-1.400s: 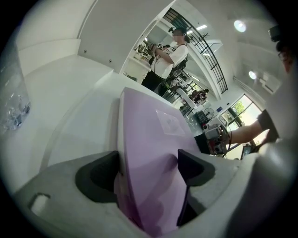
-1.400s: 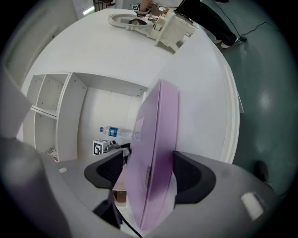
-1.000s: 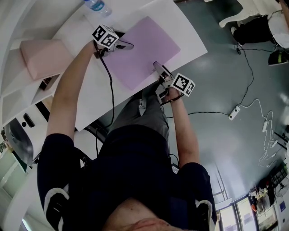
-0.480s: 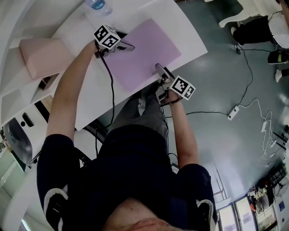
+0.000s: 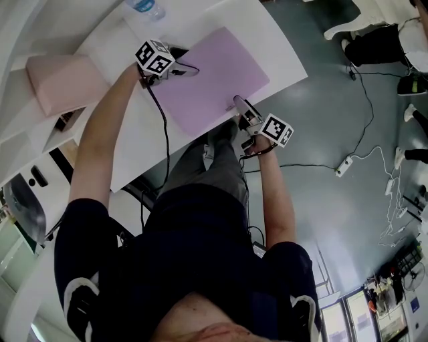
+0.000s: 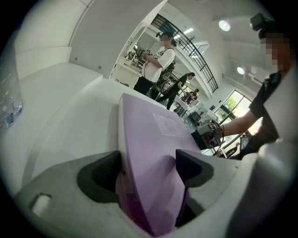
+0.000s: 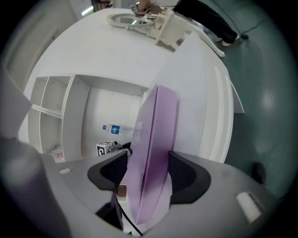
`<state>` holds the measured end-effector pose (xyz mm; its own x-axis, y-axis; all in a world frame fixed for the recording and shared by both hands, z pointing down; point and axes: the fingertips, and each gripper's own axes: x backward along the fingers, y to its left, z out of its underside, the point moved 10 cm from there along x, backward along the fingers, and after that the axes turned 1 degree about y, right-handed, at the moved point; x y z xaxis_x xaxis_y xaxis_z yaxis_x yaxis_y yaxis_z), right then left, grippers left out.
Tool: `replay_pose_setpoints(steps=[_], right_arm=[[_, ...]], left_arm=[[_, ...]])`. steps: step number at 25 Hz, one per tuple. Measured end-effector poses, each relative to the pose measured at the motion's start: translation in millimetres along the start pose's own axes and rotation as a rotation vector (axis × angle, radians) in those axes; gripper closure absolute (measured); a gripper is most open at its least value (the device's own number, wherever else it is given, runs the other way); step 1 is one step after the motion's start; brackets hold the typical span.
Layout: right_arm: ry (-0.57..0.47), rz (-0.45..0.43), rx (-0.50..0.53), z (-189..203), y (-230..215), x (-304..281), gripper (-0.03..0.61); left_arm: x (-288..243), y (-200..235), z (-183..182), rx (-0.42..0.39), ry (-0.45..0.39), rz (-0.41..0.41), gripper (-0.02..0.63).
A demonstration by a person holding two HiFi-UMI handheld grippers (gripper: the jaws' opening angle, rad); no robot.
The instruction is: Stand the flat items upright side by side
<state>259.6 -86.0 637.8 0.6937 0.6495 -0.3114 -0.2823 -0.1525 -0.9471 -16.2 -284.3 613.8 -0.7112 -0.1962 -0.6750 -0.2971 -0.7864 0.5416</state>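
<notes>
A flat purple folder (image 5: 214, 73) lies across the white table (image 5: 134, 140), held at two opposite edges. My left gripper (image 5: 189, 69) grips its far left edge, and in the left gripper view the folder (image 6: 149, 135) fills the gap between both pads of that gripper (image 6: 149, 167). My right gripper (image 5: 238, 102) sits at the near right edge by the table's rim. Its jaws are closing, and in the right gripper view both pads of the gripper (image 7: 146, 169) touch the folder (image 7: 156, 125), seen edge-on.
A pink box (image 5: 63, 80) rests on the white shelf unit at the left. A water bottle (image 5: 144, 8) stands at the table's far end. Cables and a power strip (image 5: 346, 165) lie on the grey floor to the right. People stand far off in the room.
The right gripper has shifted slightly right along the folder's near edge and its jaws have narrowed. The left gripper has barely moved.
</notes>
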Motion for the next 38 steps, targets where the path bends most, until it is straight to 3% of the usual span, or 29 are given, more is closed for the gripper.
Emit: replay_pose_setpoints(steps=[4, 9, 13, 21, 29, 32, 38], right_arm=[[0.046, -0.008, 0.056, -0.5, 0.9, 1.2, 0.301], [0.076, 0.050, 0.180, 4.0, 3.9, 2.8, 0.295], [0.099, 0.053, 0.079, -2.2, 1.5, 2.5, 0.310], [0.081, 0.151, 0.157, 12.9, -0.6, 19.6, 0.344], [0.073, 0.145, 0.081, 19.8, -14.8, 24.5, 0.280], [0.063, 0.127, 0.049, 19.2, -20.0, 25.5, 0.332], [0.060, 0.107, 0.007, 19.1, -19.2, 29.5, 0.371]], left_arm=[[0.1, 0.1, -1.4, -0.012, 0.001, 0.009, 0.230], [-0.8, -1.5, 4.8, -0.011, -0.034, 0.037, 0.242], [-1.5, -1.9, 1.9, -0.019, -0.021, 0.036, 0.242], [-12.3, -12.5, 1.0, -0.055, 0.008, 0.057, 0.245], [-27.8, -28.0, -2.4, -0.082, 0.022, 0.096, 0.250], [-29.9, -30.2, -3.1, -0.090, 0.026, 0.098, 0.250], [-30.8, -31.6, -1.9, -0.090, 0.026, 0.097, 0.249]])
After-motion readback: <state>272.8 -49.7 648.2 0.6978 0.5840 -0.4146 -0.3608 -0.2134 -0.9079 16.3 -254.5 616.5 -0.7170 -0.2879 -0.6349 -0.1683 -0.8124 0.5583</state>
